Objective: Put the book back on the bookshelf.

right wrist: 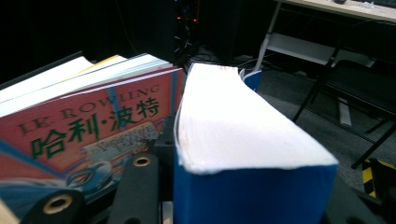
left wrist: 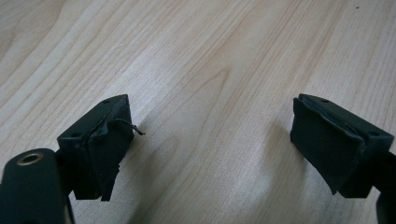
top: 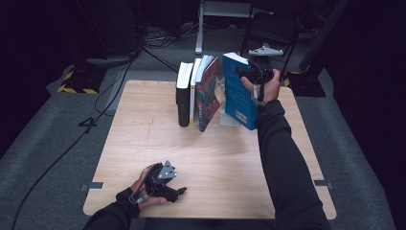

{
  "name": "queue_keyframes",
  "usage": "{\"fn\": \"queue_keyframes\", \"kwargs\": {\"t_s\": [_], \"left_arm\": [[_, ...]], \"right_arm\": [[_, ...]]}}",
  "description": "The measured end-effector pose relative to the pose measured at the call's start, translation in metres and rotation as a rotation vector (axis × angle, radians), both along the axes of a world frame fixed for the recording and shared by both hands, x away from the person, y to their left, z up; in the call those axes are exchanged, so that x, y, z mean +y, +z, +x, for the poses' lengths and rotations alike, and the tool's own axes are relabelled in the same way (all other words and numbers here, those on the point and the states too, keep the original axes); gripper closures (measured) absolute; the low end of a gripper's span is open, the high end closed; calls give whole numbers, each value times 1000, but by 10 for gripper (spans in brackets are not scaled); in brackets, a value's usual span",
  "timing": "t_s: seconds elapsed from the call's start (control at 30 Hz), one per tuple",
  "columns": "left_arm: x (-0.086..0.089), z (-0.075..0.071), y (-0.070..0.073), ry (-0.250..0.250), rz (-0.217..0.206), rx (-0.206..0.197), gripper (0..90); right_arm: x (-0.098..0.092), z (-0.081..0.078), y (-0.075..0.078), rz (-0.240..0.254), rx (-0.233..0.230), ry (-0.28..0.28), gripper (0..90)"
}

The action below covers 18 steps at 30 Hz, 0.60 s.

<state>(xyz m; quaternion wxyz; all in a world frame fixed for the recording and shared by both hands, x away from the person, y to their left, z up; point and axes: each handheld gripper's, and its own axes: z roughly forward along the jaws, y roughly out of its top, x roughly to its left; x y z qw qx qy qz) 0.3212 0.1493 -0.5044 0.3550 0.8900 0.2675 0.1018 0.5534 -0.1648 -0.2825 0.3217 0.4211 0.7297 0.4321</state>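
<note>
Books are standing in a short row at the far middle of the counter (top: 143, 143), and the right tongs (top: 249, 72) are holding a thick blue book (top: 238, 93) upright just to the right of that row, its bottom corner hanging a little above the wood. The jaws are closing narrowly across the book's thickness near its top, with the person's right hand (top: 265, 86) behind it. The relation that matters is the gap on the book's left: the red-covered book (top: 208, 96) is leaning at the open end of the row, with a pale bookend (top: 229, 117) at its foot, and the blue book's long axis is running nearly vertical, roughly parallel to the row's spines. In my judgement the coming move is a short sideways slide to the left and a lowering, so the blue book is joining the row beside the red one; the lean of the red cover could catch its lower edge.

The left tongs (top: 179, 191) are resting near the counter's close edge, well apart from the books, so the right hand is far nearer.

The left gripper view is showing those jaws spread wide over bare counter (left wrist: 210, 70), nothing between them. The right gripper view is giving what the high view cannot: the blue book's white page edge (right wrist: 233, 126) seen end-on, and the red cover (right wrist: 93, 121) close beside it.
</note>
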Motion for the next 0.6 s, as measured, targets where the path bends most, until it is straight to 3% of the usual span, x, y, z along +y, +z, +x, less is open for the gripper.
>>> {"fn": "queue_keyframes", "kwargs": {"t_s": [0.33, 0.6], "left_arm": [[0, -1, 0, -15, -7, 5, 147], [0, -1, 0, -35, -1, 0, 149]], "right_arm": [[-1, 2, -18, 10, -1, 5, 593], [-5, -4, -22, 19, -6, 14, 591]]}}
